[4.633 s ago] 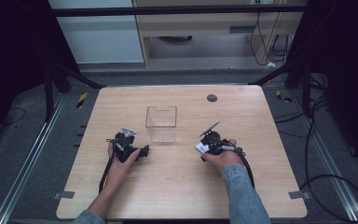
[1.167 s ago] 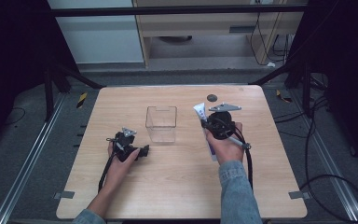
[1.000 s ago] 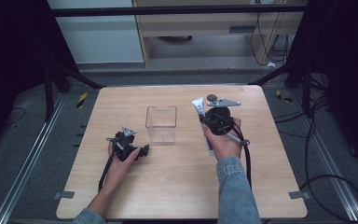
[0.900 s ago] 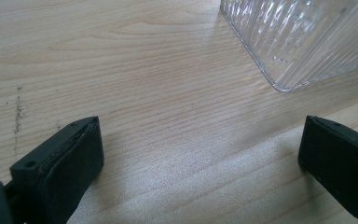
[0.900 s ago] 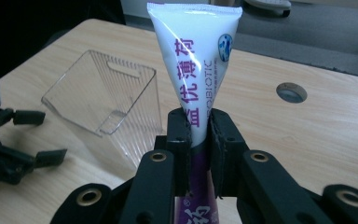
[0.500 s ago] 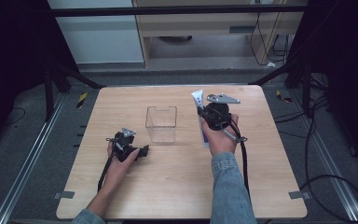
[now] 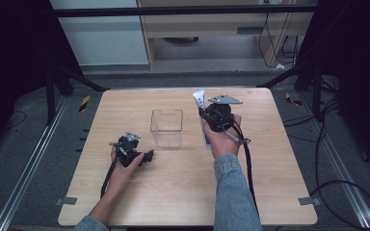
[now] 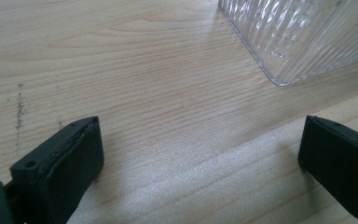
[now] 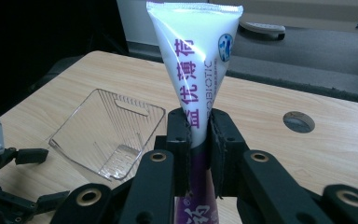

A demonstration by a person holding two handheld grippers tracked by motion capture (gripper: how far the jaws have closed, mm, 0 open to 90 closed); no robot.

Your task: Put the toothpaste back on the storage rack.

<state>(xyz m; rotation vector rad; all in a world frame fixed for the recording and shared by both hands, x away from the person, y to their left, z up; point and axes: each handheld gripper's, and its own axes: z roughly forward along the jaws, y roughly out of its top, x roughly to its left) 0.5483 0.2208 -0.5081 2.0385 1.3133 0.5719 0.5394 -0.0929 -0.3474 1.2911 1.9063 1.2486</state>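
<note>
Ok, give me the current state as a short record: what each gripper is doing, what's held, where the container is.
right gripper: shut on the tube, raised above the table to the right of the container
tube: white with purple print, crimped end pointing away from the gripper, clamped around its middle
left gripper: open, nothing between its jaws, low on the table
container: clear ribbed plastic, upright, empty, mid-table between the two grippers
table: light wood, with a round hole near the far edge
</note>
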